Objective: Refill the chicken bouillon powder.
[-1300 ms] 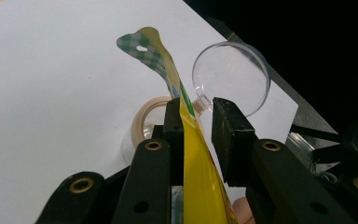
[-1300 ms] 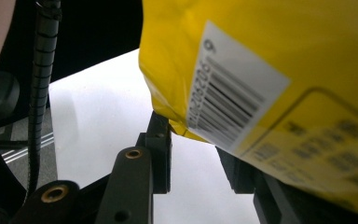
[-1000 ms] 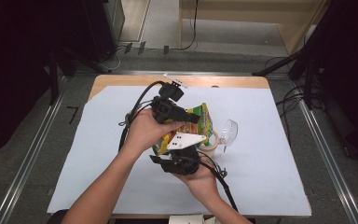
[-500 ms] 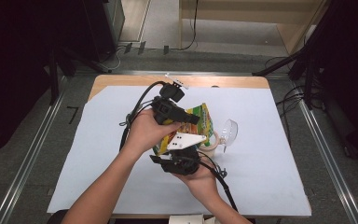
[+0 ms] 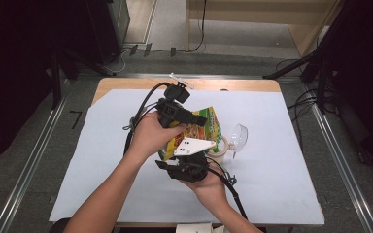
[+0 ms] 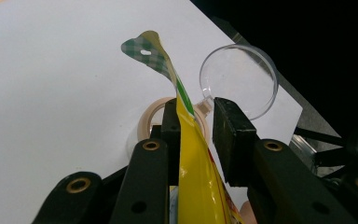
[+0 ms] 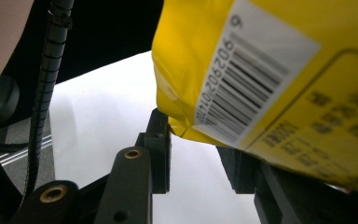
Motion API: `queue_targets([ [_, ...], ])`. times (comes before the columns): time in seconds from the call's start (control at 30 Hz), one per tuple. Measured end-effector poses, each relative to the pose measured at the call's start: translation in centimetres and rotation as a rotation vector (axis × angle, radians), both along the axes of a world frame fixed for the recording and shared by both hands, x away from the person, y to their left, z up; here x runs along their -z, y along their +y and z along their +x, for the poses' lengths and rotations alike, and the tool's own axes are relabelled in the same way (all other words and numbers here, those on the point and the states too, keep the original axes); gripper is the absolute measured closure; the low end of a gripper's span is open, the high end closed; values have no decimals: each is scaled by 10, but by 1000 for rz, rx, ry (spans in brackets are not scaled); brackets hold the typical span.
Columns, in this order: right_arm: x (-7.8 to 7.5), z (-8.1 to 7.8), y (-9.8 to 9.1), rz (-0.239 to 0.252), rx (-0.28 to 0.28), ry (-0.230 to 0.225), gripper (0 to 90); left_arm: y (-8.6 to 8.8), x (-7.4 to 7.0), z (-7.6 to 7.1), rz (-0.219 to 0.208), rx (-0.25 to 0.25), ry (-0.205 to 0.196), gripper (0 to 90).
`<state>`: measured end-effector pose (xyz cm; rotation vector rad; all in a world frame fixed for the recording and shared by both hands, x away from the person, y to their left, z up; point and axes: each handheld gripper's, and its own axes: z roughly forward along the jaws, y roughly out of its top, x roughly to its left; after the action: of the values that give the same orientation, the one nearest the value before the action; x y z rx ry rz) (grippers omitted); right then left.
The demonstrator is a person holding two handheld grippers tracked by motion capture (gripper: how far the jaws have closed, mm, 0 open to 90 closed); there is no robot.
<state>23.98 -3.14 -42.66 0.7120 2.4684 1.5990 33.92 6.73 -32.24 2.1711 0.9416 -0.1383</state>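
Note:
A yellow and green snack bag (image 5: 208,127) hangs tilted above the white sheet between my two grippers. My left gripper (image 5: 202,119) comes in from the left, and the bag's sealed top edge (image 6: 186,140) runs up between its jaws. The bag lies flat on the left pad and meets the right pad only near that pad's base, with a gap at the tip. My right gripper (image 5: 194,155), under its grey plate, sits below the bag. In the right gripper view the bag's barcode corner (image 7: 242,79) hangs over the jaws of that gripper (image 7: 196,140), which stand apart.
A clear plastic cup (image 5: 240,136) lies on its side just right of the bag, next to a roll of tape (image 5: 219,148). The white sheet (image 5: 102,160) covers most of the wooden table (image 5: 126,83). A small white part (image 5: 180,80) lies at the far edge.

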Motion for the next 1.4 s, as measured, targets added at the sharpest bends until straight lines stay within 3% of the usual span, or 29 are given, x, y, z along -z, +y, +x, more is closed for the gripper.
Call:
queue_targets([
  [0.27, 4, -2, 1, 25, 9, 10, 678, -4, 0, -3, 17, 1, -7, 766],
  [0.57, 5, -1, -1, 26, 17, 15, 682, -10, -4, -11, 37, 11, -47, 773],
  [0.77, 3, 1, -1, 6, 11, 23, 681, -8, -1, -5, 28, 0, -30, 782],
  [1.17, 0, 0, 0, 10, 8, 34, 681, -5, -2, -3, 19, -7, -10, 783],
  [1.4, -1, 0, 0, 24, 10, 39, 682, -8, -4, -5, 27, -5, -28, 786],
])
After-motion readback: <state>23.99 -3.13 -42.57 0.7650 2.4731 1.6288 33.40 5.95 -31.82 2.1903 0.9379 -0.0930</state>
